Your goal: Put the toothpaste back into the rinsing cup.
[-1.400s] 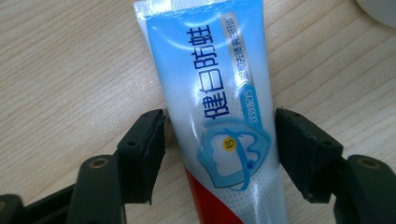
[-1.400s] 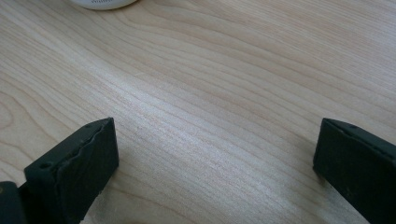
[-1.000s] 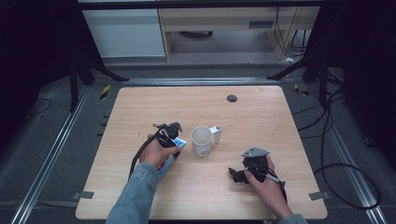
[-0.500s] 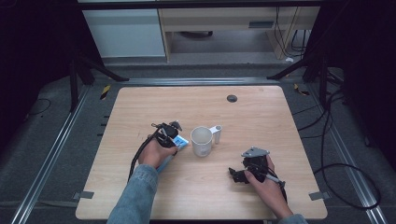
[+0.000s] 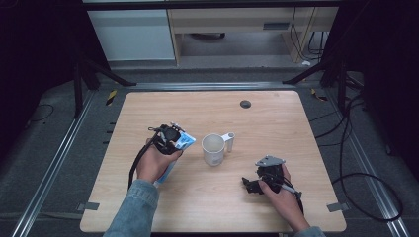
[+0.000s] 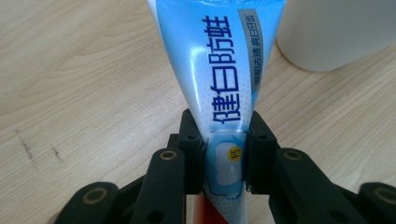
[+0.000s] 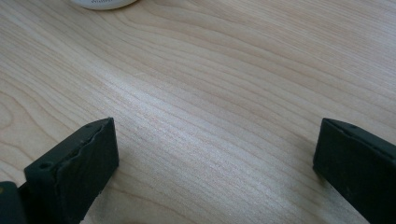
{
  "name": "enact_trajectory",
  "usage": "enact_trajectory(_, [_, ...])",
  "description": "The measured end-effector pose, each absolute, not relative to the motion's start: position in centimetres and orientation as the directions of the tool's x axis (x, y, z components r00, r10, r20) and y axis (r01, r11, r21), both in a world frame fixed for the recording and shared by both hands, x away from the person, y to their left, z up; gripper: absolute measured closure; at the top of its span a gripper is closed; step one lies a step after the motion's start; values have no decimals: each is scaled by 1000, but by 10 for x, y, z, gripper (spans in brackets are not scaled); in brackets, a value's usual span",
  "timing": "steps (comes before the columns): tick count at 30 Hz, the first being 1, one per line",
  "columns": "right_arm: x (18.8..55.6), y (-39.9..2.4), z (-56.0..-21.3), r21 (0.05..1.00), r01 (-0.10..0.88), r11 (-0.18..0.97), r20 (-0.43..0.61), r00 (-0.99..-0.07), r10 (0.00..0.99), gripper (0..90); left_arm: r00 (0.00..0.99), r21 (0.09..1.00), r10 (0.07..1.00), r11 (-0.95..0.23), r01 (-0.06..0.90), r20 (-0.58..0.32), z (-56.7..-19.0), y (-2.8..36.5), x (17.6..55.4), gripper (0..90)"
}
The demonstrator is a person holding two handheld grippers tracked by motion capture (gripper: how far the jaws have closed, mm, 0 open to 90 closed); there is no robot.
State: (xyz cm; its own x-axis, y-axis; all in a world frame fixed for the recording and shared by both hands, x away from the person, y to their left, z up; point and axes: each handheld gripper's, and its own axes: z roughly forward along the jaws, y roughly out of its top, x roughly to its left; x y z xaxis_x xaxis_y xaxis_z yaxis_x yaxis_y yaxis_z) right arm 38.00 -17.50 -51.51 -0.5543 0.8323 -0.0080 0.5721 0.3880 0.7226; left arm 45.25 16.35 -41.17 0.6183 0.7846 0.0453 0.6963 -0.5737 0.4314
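A blue and white toothpaste tube [image 6: 219, 70] with printed characters runs up between the jaws of my left gripper [image 6: 225, 135], and both pads press on its sides. The jaws have just been closing on it. In the high view the left gripper [image 5: 171, 136] holds the tube [image 5: 184, 142] slightly off the table, just left of a white cup [image 5: 213, 149]. My right gripper [image 5: 257, 183] rests on the table at the front right, and its jaws [image 7: 217, 154] stand wide open over bare wood.
A small white piece [image 5: 229, 139] sits against the cup's right side. A black round disc [image 5: 245, 103] lies near the far edge of the wooden table [image 5: 276, 128]. Dark stands and cables surround the table.
The left gripper has shut on the toothpaste tube and risen a little with it. The right hand has stayed put.
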Motion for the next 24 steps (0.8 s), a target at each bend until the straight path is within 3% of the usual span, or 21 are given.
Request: enact_trajectory(24, [380,-175,-515,723,573,387,-8,-554,833,3,607,588,794,-499,637,17,-380,174,445,722])
